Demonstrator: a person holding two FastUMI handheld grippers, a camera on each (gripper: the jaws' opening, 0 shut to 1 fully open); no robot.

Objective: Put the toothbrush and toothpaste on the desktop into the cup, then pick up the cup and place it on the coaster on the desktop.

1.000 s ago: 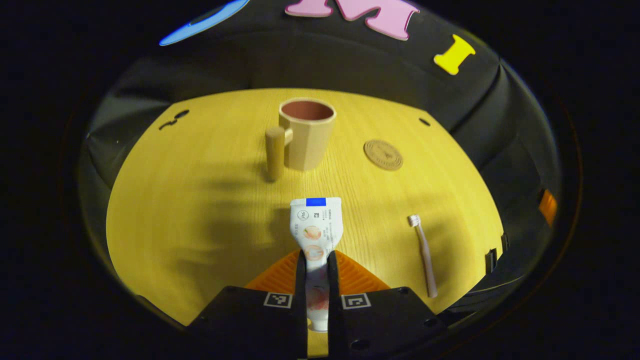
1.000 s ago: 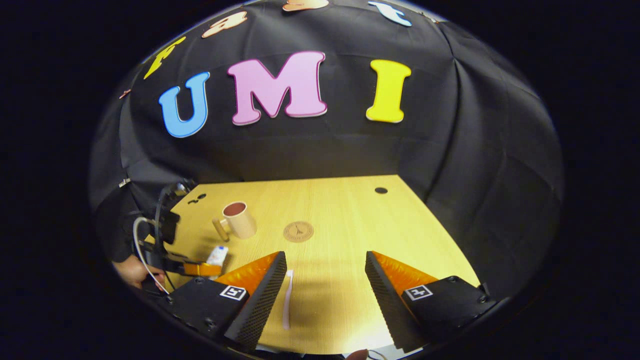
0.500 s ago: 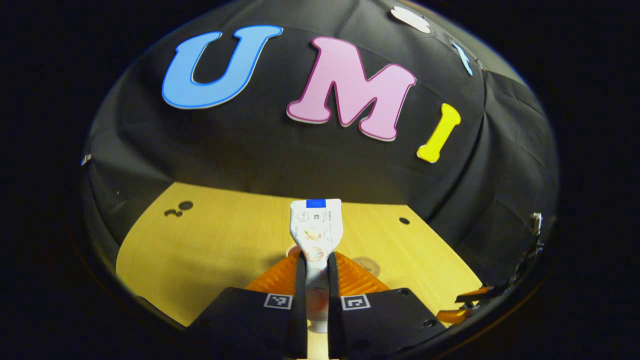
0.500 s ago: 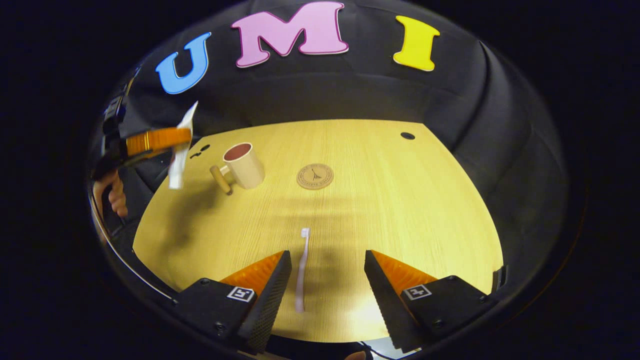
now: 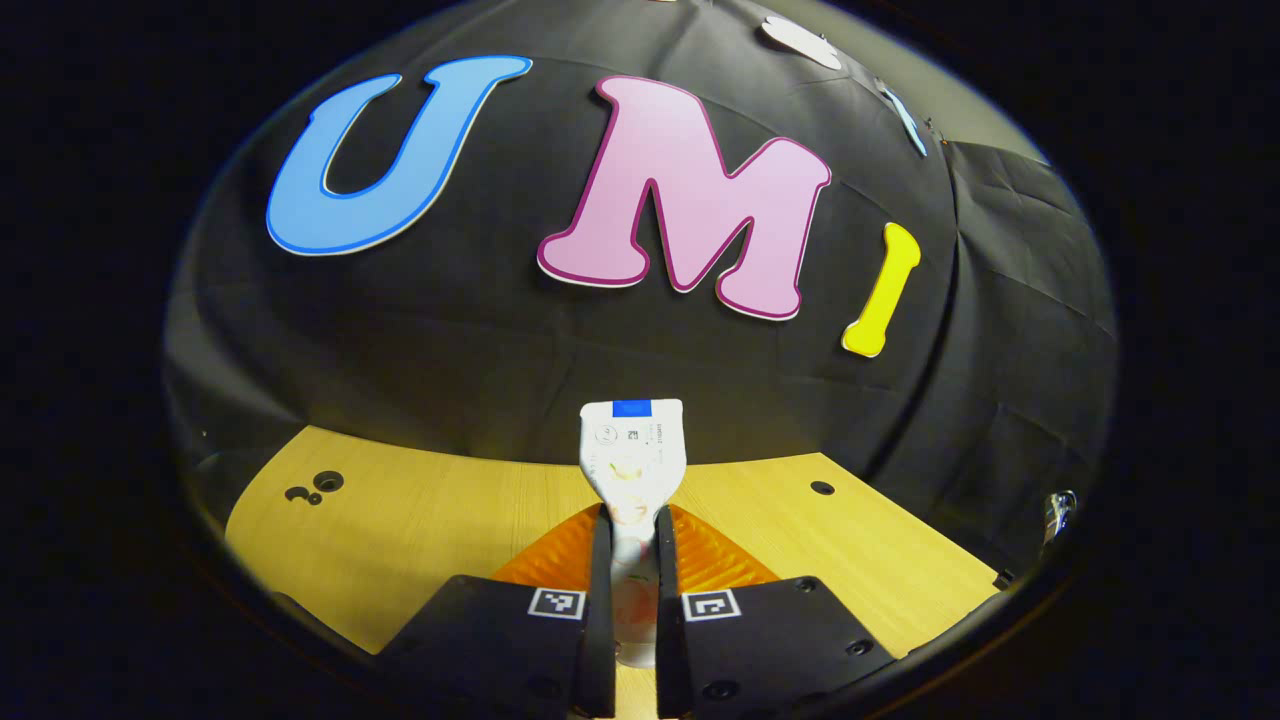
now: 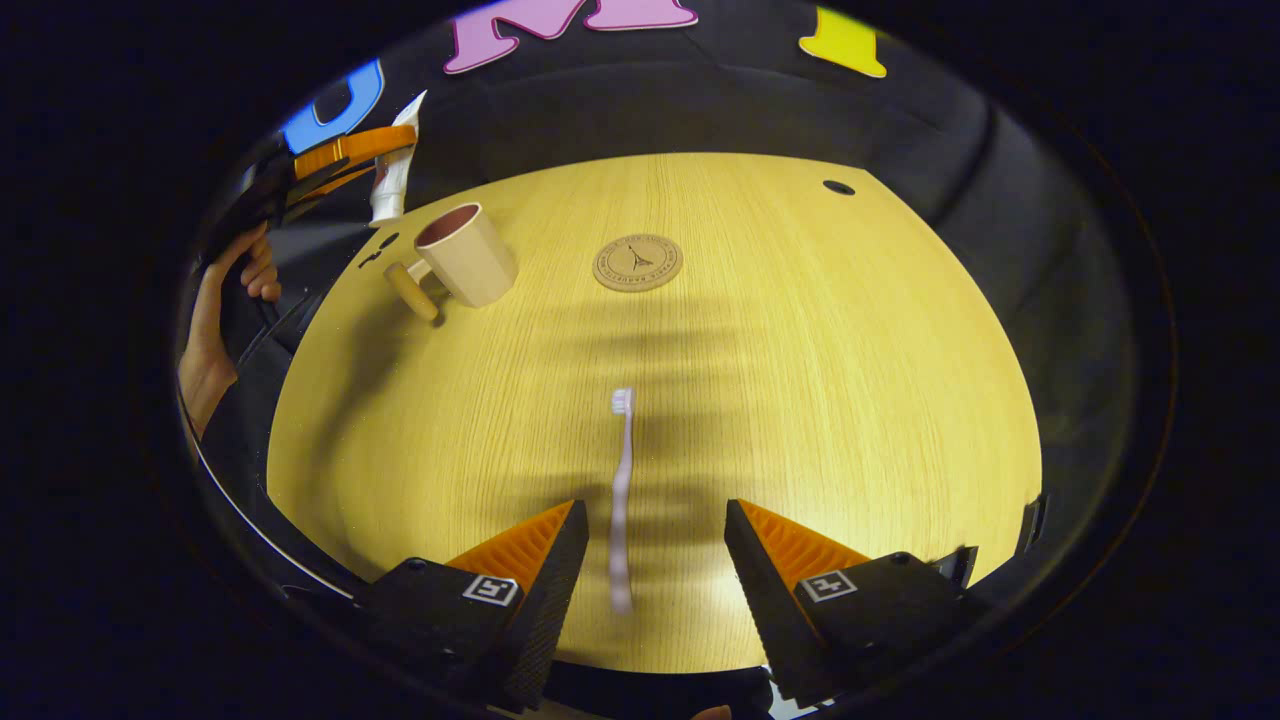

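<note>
At upper left of the right gripper view, the left hand-held gripper (image 6: 385, 165) has risen, now clamping the white toothpaste tube (image 6: 393, 180) above the beige handled cup (image 6: 462, 255): ready to drop. Right of it lies the round cork coaster (image 6: 637, 262). Low centre, the right hand-held gripper (image 6: 645, 545), wide open, has closed in to straddle the pale pink toothbrush (image 6: 621, 500) on the bare yellow wooden desk (image 6: 850, 380).

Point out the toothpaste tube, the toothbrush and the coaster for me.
toothpaste tube (image 5: 632, 455): left gripper view, flat crimped end.
toothbrush (image 6: 622, 490): right gripper view, mid handle.
coaster (image 6: 637, 262): right gripper view, centre.
</note>
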